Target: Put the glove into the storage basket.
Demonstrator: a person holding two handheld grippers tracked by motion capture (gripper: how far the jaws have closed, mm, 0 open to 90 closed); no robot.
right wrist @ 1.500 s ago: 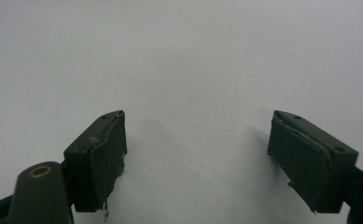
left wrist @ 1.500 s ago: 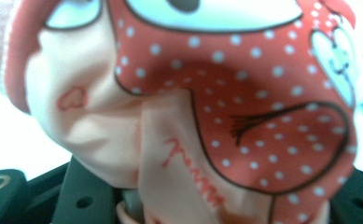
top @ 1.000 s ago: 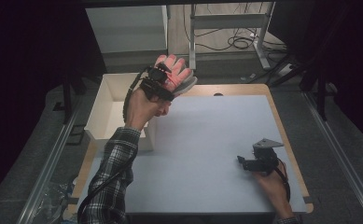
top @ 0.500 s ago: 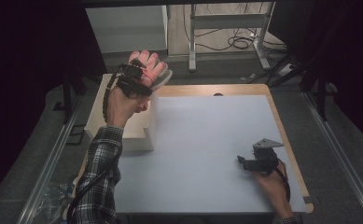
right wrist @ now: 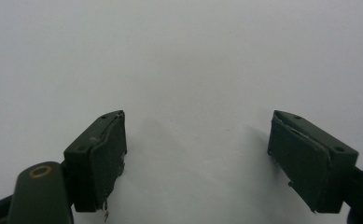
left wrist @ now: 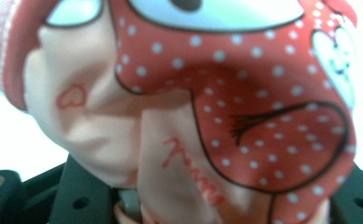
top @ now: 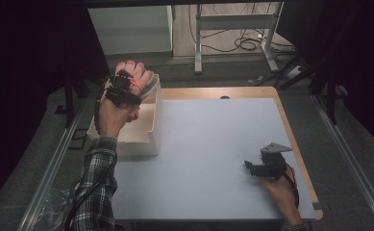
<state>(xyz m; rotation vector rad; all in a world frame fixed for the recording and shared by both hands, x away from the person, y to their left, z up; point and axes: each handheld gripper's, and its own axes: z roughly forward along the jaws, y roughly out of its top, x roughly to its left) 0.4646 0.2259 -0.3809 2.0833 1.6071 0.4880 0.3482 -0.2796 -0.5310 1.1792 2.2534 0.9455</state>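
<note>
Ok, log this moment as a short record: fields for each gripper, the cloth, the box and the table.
left gripper: raised over the far end of the box, shut on the cloth
cloth: pink and red fabric with white dots and a cartoon print, bunched in the left jaws
box: white, open-topped, at the table's left edge
right gripper: jaws wide open, nothing between them, low over the table's near right part
table: pale sheet on a wooden top
</note>
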